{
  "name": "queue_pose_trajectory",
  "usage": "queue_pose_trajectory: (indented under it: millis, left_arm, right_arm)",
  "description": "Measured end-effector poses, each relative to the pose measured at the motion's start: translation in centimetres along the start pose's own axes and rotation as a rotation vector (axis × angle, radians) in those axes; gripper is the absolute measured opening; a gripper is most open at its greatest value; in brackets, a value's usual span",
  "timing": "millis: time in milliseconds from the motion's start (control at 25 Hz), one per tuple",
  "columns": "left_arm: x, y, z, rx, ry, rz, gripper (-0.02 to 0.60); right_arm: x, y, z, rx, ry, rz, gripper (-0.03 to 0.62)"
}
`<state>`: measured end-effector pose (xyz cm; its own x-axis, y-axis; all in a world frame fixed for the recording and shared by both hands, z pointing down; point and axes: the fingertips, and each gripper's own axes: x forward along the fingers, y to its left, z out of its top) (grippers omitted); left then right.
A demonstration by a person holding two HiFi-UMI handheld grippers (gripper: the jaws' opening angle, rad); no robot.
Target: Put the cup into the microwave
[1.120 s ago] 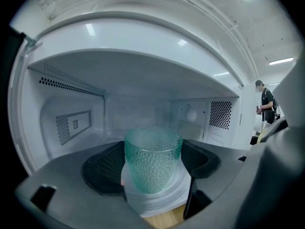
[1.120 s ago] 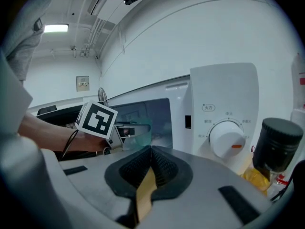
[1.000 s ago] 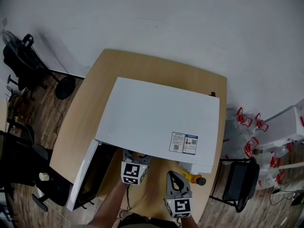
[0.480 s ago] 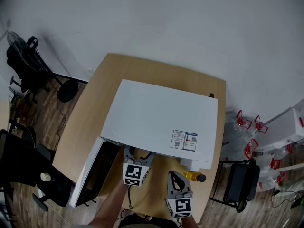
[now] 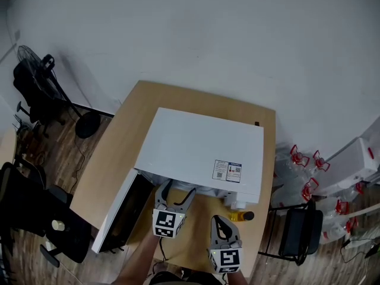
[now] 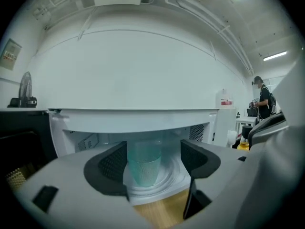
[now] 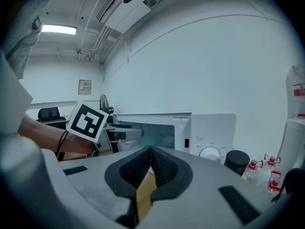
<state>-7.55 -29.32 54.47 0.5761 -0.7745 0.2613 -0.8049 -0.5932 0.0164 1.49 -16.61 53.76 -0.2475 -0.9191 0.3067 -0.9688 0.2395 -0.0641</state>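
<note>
A teal translucent cup [image 6: 144,163] stands upright on the white turntable inside the microwave [image 5: 202,153], whose door [image 5: 122,209] hangs open to the left. My left gripper [image 5: 175,193] is open just outside the cavity mouth. In the left gripper view the cup shows beyond the two dark pads [image 6: 108,166], with nothing gripped between them. My right gripper [image 5: 221,225] is shut on nothing, near the table's front edge, right of the left one. In the right gripper view its pads [image 7: 150,163] meet, and the microwave's control panel [image 7: 209,128] lies ahead.
A yellow bottle with a black cap [image 5: 240,217] stands on the wooden table [image 5: 113,153] by the microwave's right front corner. Chairs and a fan [image 5: 35,76] stand on the floor to the left. A black chair [image 5: 297,233] and red-capped bottles [image 5: 306,171] are to the right.
My left gripper has drawn back out from under the microwave's front edge, and its open fingers now show. The right gripper has stayed put. The head view has shifted a little.
</note>
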Motion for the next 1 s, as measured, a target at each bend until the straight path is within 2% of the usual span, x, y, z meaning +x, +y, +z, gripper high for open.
queue_pose_trajectory:
  millis: [360,760,1000]
  left_arm:
    - [-5.4,-1.6,1.4,0.013,-0.020,-0.010,0.356]
    - [-13.7,-3.7,2.9,0.016,-0.046,0.026,0.216]
    - [-18.5,-4.9,3.4,0.015,-0.070,0.047,0.176]
  right_arm:
    - [-2.8,0.2,2.8,-0.031,-0.073,-0.031,0.018]
    - [-6.8,2.5,5.0,-0.060,-0.146,-0.026,0.018]
    - [-9.3,4.4,5.1,-0.073,-0.166,-0.010,0.018]
